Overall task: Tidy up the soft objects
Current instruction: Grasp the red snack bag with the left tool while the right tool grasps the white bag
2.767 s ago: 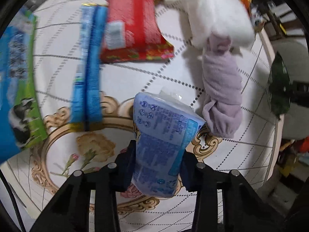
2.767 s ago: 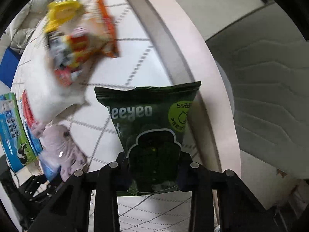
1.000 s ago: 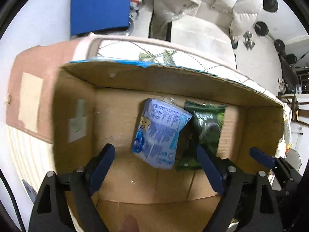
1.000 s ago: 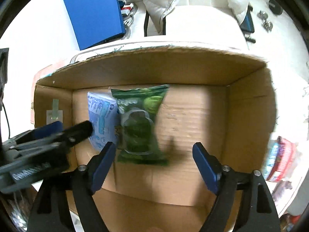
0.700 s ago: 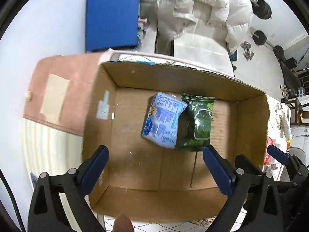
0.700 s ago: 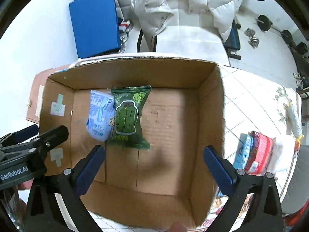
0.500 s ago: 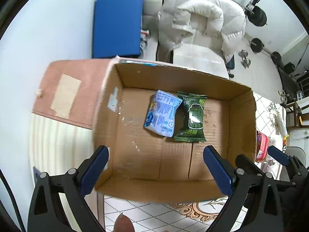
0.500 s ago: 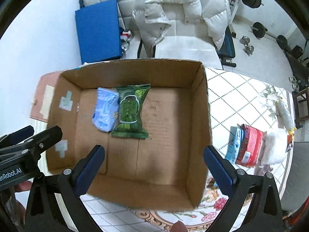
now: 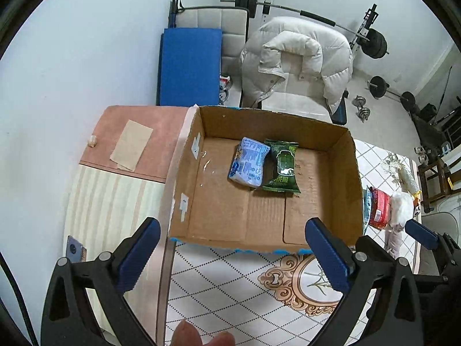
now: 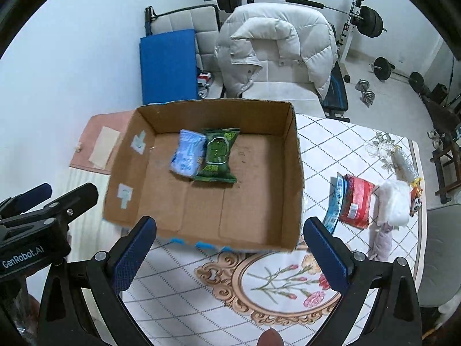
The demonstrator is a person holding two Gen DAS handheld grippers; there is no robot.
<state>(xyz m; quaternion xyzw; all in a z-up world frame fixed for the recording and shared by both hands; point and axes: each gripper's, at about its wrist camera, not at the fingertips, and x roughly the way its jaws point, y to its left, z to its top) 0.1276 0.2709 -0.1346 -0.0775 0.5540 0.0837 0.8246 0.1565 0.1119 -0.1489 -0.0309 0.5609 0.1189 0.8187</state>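
An open cardboard box (image 9: 353,173) (image 10: 296,155) stands on the patterned table. Inside lie a light blue pack (image 9: 249,165) (image 10: 187,153) and a dark green pack (image 9: 283,166) (image 10: 217,154), side by side. My left gripper (image 9: 230,255) is open and empty, high above the box's near edge. My right gripper (image 10: 229,248) is open and empty too. On the table right of the box lie a blue pack (image 10: 333,203), a red pack (image 10: 356,203), a white soft bundle (image 10: 394,203) and a pale purple cloth (image 10: 381,242).
A pink-topped cabinet (image 9: 138,141) stands left of the box. Behind are a blue mat (image 9: 188,67), a chair with a white puffy jacket (image 9: 296,60) and weights. The left gripper shows in the right wrist view (image 10: 43,210). The table edge curves at right (image 10: 419,173).
Both grippers let go of the packs, which now lie in the box. Both have pulled up and back, so the box looks smaller and more table shows.
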